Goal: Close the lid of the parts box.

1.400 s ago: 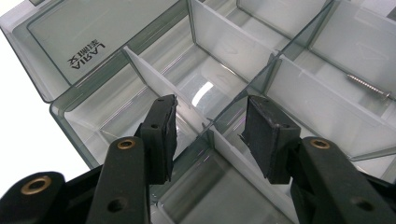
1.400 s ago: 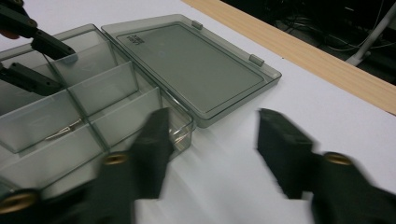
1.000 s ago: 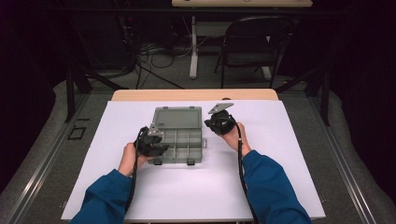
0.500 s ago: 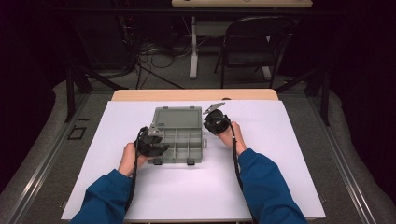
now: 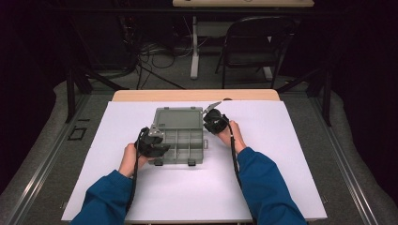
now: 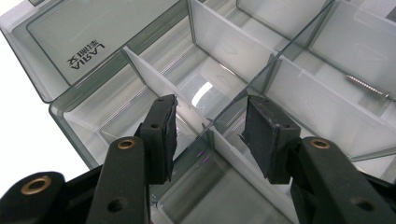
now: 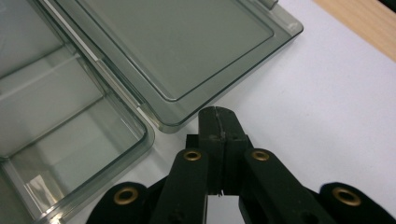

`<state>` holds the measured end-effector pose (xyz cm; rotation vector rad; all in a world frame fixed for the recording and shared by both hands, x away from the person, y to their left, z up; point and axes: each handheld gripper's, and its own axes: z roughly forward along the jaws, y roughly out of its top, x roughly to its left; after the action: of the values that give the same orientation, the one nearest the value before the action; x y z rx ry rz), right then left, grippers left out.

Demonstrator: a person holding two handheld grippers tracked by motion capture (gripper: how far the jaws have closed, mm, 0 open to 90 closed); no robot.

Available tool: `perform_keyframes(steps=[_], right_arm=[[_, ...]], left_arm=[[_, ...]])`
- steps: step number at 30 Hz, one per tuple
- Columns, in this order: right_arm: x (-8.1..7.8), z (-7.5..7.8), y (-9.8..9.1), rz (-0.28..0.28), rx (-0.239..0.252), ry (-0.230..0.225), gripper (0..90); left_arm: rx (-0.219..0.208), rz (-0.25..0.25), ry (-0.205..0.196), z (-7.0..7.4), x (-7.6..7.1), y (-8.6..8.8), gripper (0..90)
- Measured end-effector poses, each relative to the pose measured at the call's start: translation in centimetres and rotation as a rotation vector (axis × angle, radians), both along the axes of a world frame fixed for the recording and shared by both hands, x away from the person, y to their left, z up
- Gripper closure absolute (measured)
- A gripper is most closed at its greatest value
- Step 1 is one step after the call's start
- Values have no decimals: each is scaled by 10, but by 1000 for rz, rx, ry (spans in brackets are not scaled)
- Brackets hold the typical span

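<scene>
A clear grey plastic compartment box (image 5: 187,146) lies on the white sheet with its lid (image 5: 178,117) folded back flat. My left gripper (image 5: 158,144) is at the box's left front. In the left gripper view its jaws (image 6: 210,116) stand apart over the dividers (image 6: 159,86) without touching them. A single screw (image 6: 369,87) lies in one compartment on the right. My right gripper (image 5: 211,121) is at the lid's right side. In the right gripper view it (image 7: 218,116) is shut on nothing, with its tips just off the lid's corner (image 7: 168,122).
A white sheet (image 5: 281,154) covers the table, with a strip of wood (image 5: 187,95) showing at the far edge. A folding chair (image 5: 253,42) and cables stand on the floor beyond the table.
My right gripper has moved a little left and down toward the lid's edge. The left gripper and the box have stayed put.
</scene>
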<state>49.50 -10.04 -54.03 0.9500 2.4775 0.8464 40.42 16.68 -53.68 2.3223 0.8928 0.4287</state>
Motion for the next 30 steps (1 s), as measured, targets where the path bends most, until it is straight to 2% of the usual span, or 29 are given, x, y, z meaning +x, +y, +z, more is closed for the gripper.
perform_keyframes(steps=[2, 3, 4, 5, 8, 13, 16, 19, 27, 30], right_arm=[[2, 0, 1, -5, -3, 6, 900], [3, 2, 0, 1, -24, 17, 900], [4, 2, 1, 5, -14, 9, 900], [6, 1, 2, 8, -30, 7, 900], [7, -2, 4, 7, -47, 27, 900], [8, -5, 6, -16, -49, 50, 900], [10, -6, 6, -1, -61, 40, 900], [10, -6, 7, -22, -39, 52, 900], [13, -7, 6, -19, -35, 35, 900], [14, -9, 6, -33, -7, 36, 900]], left_arm=[[-1, 0, -1, 0, 0, 0, 545], [-1, 0, -1, 0, 0, 0, 545], [-1, 0, -1, 0, 0, 0, 545], [-1, 0, -1, 0, 0, 0, 545], [-2, 0, -1, 0, 0, 0, 545], [-2, -1, -2, 0, 0, 0, 545], [-5, -3, -2, -1, 0, 0, 547], [-3, -6, -3, -1, 0, 0, 548], [1, -10, -8, -1, 0, 0, 551], [3, -10, -9, -1, 0, 0, 551]])
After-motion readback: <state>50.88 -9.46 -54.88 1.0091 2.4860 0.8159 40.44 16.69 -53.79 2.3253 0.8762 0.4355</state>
